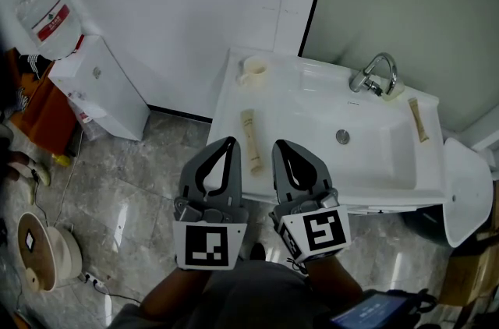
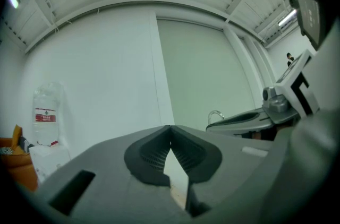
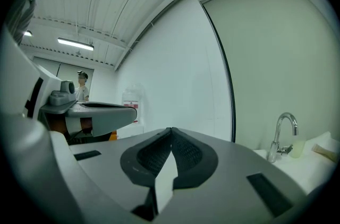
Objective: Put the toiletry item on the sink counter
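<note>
A cream tube [image 1: 250,140] lies on the white sink counter [image 1: 234,97], left of the basin. A second, thinner tube [image 1: 419,119] rests on the counter's right side, below the chrome faucet [image 1: 376,76]. A pale cup [image 1: 253,70] stands at the counter's back left corner. My left gripper [image 1: 230,141] and right gripper [image 1: 278,144] hang side by side just in front of the counter's near edge, both shut with nothing between the jaws. The left gripper view [image 2: 170,127] and right gripper view [image 3: 170,130] each show tips touching, empty. The right gripper view also shows the faucet [image 3: 281,135].
A white water dispenser [image 1: 97,90] with its bottle [image 1: 48,8] stands against the wall at the left. A round appliance [image 1: 43,249] sits on the tiled floor. A white toilet lid [image 1: 466,191] is just right of the sink. A person stands far off in both gripper views.
</note>
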`<state>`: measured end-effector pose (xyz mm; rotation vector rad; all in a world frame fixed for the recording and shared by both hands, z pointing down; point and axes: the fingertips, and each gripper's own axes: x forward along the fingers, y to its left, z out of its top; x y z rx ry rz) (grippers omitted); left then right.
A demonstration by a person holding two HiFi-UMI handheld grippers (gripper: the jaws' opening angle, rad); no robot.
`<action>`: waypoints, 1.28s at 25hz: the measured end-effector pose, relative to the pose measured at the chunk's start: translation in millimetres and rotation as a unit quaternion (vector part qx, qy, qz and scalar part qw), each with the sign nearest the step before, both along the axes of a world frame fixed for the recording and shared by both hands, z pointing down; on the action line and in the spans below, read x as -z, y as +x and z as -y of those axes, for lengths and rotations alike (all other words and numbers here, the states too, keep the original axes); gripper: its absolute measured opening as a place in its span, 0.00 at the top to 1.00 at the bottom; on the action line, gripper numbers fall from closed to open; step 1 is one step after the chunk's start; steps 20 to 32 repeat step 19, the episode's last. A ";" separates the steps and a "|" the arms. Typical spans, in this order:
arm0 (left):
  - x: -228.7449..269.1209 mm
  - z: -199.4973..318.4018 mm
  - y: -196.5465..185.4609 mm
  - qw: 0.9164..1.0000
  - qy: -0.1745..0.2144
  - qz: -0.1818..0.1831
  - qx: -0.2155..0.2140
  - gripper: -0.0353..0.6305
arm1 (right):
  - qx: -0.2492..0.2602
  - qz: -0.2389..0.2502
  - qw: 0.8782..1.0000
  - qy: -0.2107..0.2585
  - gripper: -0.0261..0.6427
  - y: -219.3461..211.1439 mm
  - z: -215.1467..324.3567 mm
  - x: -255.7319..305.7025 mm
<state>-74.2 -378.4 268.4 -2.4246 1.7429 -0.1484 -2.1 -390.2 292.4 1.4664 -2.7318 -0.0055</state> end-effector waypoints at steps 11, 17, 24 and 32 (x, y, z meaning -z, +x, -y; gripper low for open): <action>5.6 -2.6 -4.8 1.000 0.007 0.000 0.003 0.93 | 0.001 0.005 1.000 -0.004 0.94 -5.8 -2.3 2.9; 2.3 -1.1 -7.4 1.000 0.002 0.006 0.001 0.93 | -0.001 0.005 1.000 -0.003 0.94 -8.2 0.0 1.5; 1.9 -0.5 -8.5 1.000 0.004 0.007 0.001 0.93 | 0.000 0.007 1.000 0.000 0.94 -9.8 0.9 1.5; 1.9 -0.5 -8.5 1.000 0.004 0.007 0.001 0.93 | 0.000 0.007 1.000 0.000 0.94 -9.8 0.9 1.5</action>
